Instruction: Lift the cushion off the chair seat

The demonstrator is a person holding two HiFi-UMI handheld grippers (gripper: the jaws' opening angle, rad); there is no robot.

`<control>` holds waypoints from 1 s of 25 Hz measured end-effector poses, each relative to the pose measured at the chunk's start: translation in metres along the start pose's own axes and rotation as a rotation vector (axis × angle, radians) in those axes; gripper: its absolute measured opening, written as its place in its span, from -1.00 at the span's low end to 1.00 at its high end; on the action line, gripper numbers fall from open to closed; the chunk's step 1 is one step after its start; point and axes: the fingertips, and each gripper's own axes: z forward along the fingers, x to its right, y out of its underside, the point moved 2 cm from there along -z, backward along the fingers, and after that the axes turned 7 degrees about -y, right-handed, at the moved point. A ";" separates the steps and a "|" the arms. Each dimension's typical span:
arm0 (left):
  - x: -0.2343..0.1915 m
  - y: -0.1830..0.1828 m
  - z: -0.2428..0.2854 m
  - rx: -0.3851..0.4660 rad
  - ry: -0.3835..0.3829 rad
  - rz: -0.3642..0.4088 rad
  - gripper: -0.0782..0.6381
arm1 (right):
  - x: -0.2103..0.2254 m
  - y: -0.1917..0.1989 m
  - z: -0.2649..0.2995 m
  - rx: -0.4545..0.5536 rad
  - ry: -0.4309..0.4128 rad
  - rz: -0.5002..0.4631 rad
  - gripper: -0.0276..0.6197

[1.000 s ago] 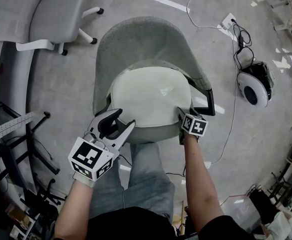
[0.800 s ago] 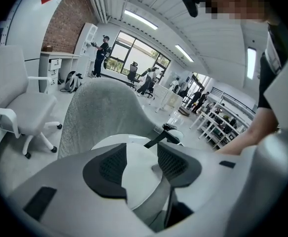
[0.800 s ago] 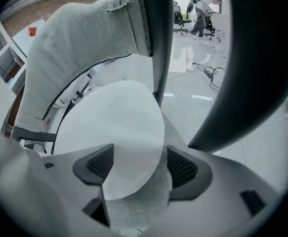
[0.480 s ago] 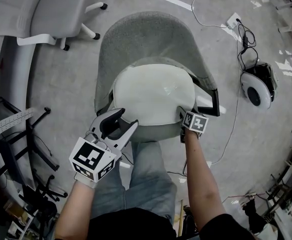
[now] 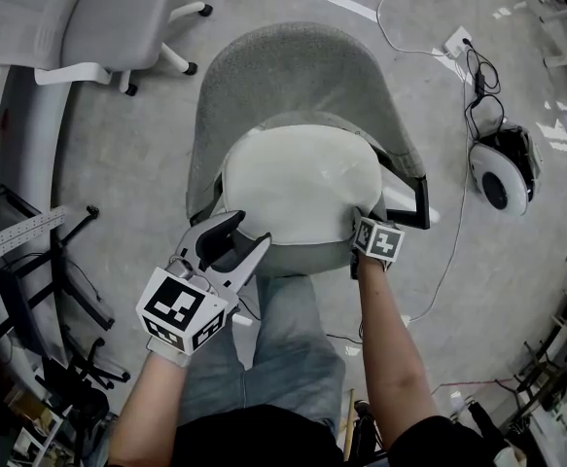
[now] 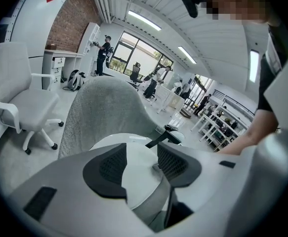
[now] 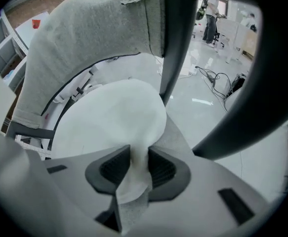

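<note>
The round, pale white soft cushion [image 5: 298, 183] lies on the seat of the grey fabric chair [image 5: 283, 76]. The right gripper [image 5: 355, 224] is at the seat's front right edge. Its jaws are closing and pinch the cushion's thin rim. The left gripper [image 5: 244, 233] hangs over the front left edge, jaws wide apart, holding nothing. I think it is best to squeeze tight, grab the left side too, then lift both sides slowly together so nothing slips.
</note>
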 end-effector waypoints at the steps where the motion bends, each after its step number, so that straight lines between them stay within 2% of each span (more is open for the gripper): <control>1: -0.001 0.000 0.000 0.001 -0.001 -0.003 -0.25 | -0.003 -0.003 -0.002 0.018 -0.004 -0.003 -0.64; 5: -0.001 -0.001 -0.001 0.003 0.000 -0.007 -0.25 | -0.013 -0.007 -0.005 0.039 -0.017 -0.005 -0.74; 12: -0.004 -0.010 -0.013 0.022 0.016 -0.008 -0.25 | -0.026 -0.031 -0.030 0.111 0.002 -0.071 -0.77; 19: -0.008 -0.025 -0.025 0.041 0.054 0.003 -0.25 | -0.062 -0.058 -0.063 0.149 -0.053 -0.086 -0.78; 25: -0.006 -0.039 -0.034 0.043 0.105 0.051 -0.25 | -0.084 -0.060 -0.085 0.165 -0.083 -0.066 -0.79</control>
